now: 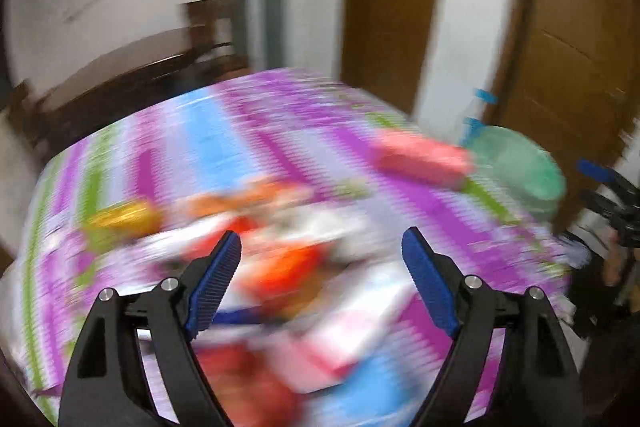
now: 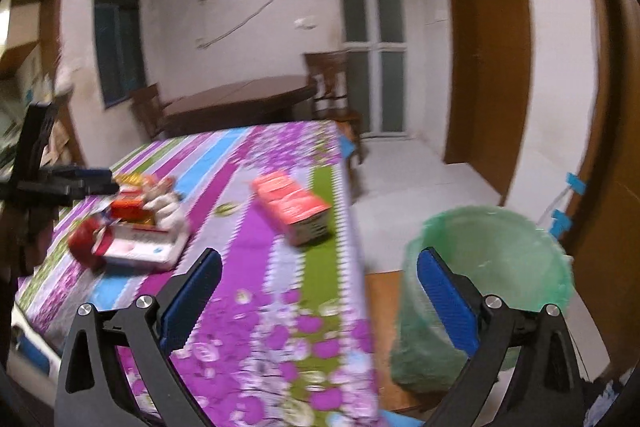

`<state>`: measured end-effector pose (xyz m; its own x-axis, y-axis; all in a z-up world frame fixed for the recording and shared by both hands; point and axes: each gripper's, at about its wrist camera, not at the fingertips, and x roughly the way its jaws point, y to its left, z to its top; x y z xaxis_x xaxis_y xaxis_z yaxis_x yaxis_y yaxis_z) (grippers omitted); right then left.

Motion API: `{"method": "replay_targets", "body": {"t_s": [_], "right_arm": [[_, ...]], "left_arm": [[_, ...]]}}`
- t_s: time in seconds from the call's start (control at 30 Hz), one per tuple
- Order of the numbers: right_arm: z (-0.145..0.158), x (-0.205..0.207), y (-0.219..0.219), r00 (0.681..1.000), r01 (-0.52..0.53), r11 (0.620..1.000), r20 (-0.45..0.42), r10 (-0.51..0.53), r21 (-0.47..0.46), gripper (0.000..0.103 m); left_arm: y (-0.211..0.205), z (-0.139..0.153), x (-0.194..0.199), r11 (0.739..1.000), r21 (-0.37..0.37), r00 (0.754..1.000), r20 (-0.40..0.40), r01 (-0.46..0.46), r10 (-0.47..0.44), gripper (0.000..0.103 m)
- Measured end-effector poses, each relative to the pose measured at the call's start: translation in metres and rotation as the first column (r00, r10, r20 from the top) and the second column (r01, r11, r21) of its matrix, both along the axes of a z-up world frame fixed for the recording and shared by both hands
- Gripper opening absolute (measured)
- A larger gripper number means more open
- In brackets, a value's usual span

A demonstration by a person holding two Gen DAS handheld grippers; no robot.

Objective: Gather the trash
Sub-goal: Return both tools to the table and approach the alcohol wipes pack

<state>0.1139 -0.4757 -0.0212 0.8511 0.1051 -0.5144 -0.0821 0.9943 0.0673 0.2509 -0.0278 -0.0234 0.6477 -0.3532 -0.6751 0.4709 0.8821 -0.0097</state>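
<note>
The green-lined bin [image 2: 486, 291] stood on the floor right of the table [image 2: 280, 327]; the pink carton [image 2: 294, 209] lay near that edge. Both the left gripper [image 1: 322, 247] and right gripper [image 2: 320, 267] were spread, empty. The left view was blurred, so a hasty grab into the wrapper pile [image 2: 132, 227] probably risked scattering it

A glossy, smooth floral tablecloth [image 2: 276, 307] covers the table. The bin [image 2: 492, 291] wears a thin, crinkled green plastic liner. The gripper pads [image 2: 448, 299] look ribbed, matt blue; the door [image 2: 488, 47] is smooth wood.
</note>
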Motion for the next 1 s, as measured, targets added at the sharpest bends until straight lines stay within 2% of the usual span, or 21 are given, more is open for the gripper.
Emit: {"method": "replay_targets", "body": {"t_s": [0.13, 0.23, 0.3, 0.37, 0.4, 0.53, 0.6, 0.63, 0.73, 0.83, 0.93, 1.0], "right_arm": [[-0.005, 0.011, 0.030, 0.997, -0.073, 0.997, -0.021, 0.072, -0.010, 0.098], [-0.013, 0.030, 0.046, 0.993, -0.104, 0.995, -0.047, 0.104, 0.003, 0.098], [-0.019, 0.039, 0.050, 0.992, -0.113, 0.994, -0.060, 0.113, 0.003, 0.098], [-0.023, 0.046, 0.060, 0.990, -0.124, 0.992, -0.073, 0.124, 0.000, 0.098], [-0.025, 0.049, 0.063, 0.989, -0.128, 0.992, -0.079, 0.127, 0.001, 0.098], [-0.035, 0.065, 0.076, 0.985, -0.133, 0.991, -0.115, 0.131, -0.004, 0.098], [-0.037, 0.070, 0.082, 0.983, -0.140, 0.990, -0.125, 0.138, -0.006, 0.098], [-0.037, 0.073, 0.085, 0.981, -0.146, 0.989, -0.128, 0.144, -0.006, 0.098], [-0.038, 0.084, 0.090, 0.973, -0.173, 0.984, -0.148, 0.176, 0.027, 0.098], [-0.038, 0.098, 0.097, 0.962, -0.207, 0.976, -0.168, 0.216, 0.066, 0.098], [-0.037, 0.115, 0.108, 0.941, -0.263, 0.958, -0.189, 0.281, 0.112, 0.096], [-0.037, 0.130, 0.119, 0.924, -0.303, 0.945, -0.204, 0.323, 0.124, 0.090]], "left_arm": [[0.081, -0.013, 0.019, 0.997, 0.057, 0.999, -0.002, -0.052, 0.052, 0.079], [0.115, -0.032, 0.032, 0.994, 0.107, 0.999, -0.028, 0.029, -0.026, 0.079], [0.120, -0.043, 0.039, 0.983, 0.156, 0.995, -0.052, 0.098, -0.090, 0.079], [0.114, -0.050, 0.044, 0.958, 0.225, 0.984, -0.043, 0.179, -0.174, 0.079], [0.117, -0.051, 0.043, 0.950, 0.236, 0.979, -0.034, 0.205, -0.203, 0.079], [0.108, -0.049, 0.041, 0.888, 0.250, 0.920, -0.035, 0.385, -0.389, 0.073], [0.103, -0.054, 0.043, 0.856, 0.260, 0.892, -0.062, 0.447, -0.448, 0.068], [0.095, -0.061, 0.046, 0.827, 0.277, 0.870, -0.093, 0.489, -0.484, 0.066], [0.085, -0.074, 0.053, 0.795, 0.301, 0.848, -0.124, 0.527, -0.516, 0.066], [0.083, -0.076, 0.060, 0.807, 0.273, 0.850, -0.102, 0.524, -0.517, 0.065], [0.083, -0.080, 0.059, 0.820, 0.289, 0.864, -0.063, 0.495, -0.500, 0.055], [0.082, -0.080, 0.056, 0.831, 0.286, 0.875, -0.056, 0.476, -0.482, 0.049]]}}
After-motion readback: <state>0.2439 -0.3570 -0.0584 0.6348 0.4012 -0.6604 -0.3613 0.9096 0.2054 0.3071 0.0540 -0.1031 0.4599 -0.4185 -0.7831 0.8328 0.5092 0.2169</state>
